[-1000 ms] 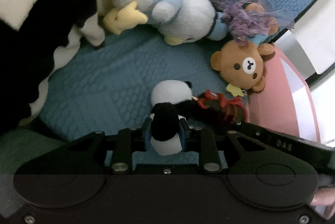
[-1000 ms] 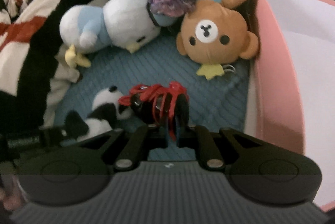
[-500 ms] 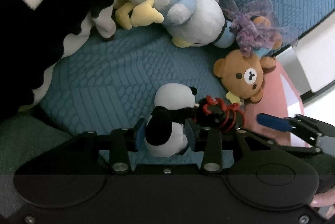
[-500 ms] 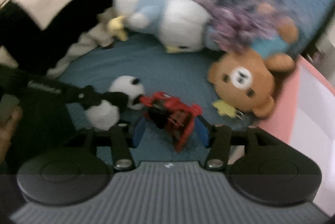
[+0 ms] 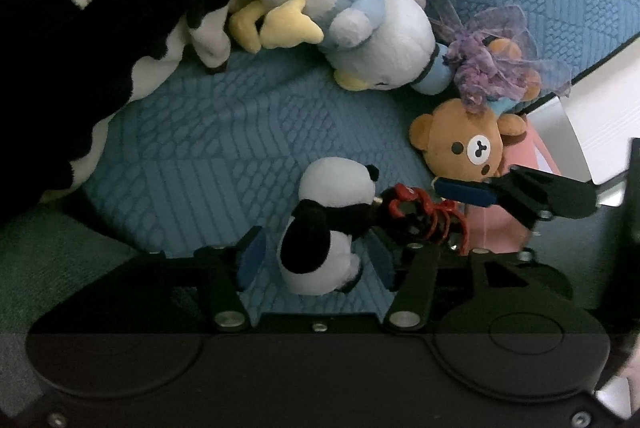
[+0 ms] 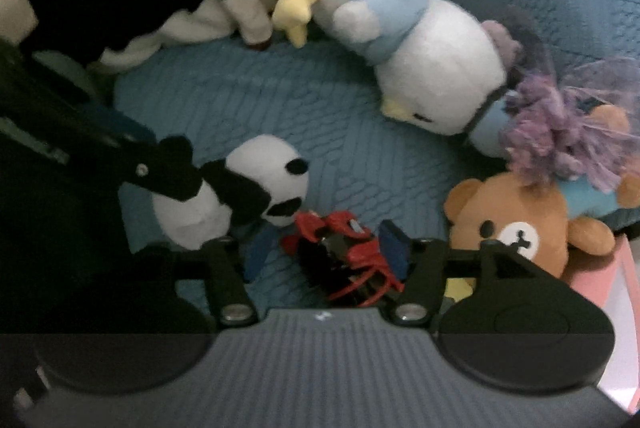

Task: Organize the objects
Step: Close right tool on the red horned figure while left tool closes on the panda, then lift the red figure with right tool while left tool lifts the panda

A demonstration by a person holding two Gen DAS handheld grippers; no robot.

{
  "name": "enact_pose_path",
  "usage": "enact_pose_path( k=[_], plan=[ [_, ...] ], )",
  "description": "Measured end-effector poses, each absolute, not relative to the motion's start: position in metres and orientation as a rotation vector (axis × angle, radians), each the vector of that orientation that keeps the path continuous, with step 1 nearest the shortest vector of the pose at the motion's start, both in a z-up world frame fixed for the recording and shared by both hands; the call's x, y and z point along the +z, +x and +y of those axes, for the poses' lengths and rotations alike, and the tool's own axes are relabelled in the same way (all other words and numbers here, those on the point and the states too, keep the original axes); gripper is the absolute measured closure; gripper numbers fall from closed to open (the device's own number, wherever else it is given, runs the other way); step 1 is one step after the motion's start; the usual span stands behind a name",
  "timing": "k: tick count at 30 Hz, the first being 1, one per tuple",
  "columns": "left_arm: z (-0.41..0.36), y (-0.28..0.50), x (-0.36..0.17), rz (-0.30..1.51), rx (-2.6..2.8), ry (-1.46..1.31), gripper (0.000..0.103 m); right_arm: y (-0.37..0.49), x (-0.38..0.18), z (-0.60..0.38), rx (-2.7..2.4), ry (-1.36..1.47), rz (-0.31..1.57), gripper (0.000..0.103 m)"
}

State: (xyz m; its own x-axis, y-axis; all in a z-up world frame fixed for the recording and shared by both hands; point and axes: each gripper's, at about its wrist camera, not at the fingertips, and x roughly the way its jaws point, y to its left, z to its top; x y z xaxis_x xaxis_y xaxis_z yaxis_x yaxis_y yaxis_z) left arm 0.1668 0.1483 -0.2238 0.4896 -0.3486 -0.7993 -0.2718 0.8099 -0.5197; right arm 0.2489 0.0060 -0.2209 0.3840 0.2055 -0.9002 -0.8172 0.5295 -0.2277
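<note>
Blue-padded jaws of both tongs have opened within the last second: the left gripper [image 5: 314,260] now stands wide around the panda plush [image 5: 324,224] without pinching it, and the right gripper [image 6: 326,252] likewise brackets the black-and-red toy [image 6: 344,260] loosely. Both toys rest released on the teal quilt [image 5: 216,148], apparently placed beside the bear plush [image 5: 464,144].

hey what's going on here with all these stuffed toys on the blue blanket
A person is sorting plush toys with a handheld gripper in each hand. The left gripper stands open around the small panda plush, pads clear of its sides. The right gripper is open around the black toy with red ribbon attached to the panda. Both lie on the blue quilted blanket. A white and blue penguin plush and a brown bear plush lie further back, untouched.
</note>
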Motion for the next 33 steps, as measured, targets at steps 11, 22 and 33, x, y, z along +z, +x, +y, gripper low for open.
enact_pose_path(
  k=[11, 22, 33],
  plan=[
    [0.139, 0.163, -0.223, 1.085, -0.056, -0.665, 0.043, 0.247, -0.245, 0.004, 0.676, -0.873, 0.916, 0.043],
    [0.137, 0.157, -0.222, 1.070, -0.043, -0.688, 0.042, 0.249, -0.205, -0.037, 0.582, -0.556, 0.909, 0.045],
    [0.129, 0.159, -0.223, 1.080, -0.034, -0.645, 0.042, 0.226, -0.205, -0.074, 0.515, -0.234, 0.911, 0.045]
  ],
)
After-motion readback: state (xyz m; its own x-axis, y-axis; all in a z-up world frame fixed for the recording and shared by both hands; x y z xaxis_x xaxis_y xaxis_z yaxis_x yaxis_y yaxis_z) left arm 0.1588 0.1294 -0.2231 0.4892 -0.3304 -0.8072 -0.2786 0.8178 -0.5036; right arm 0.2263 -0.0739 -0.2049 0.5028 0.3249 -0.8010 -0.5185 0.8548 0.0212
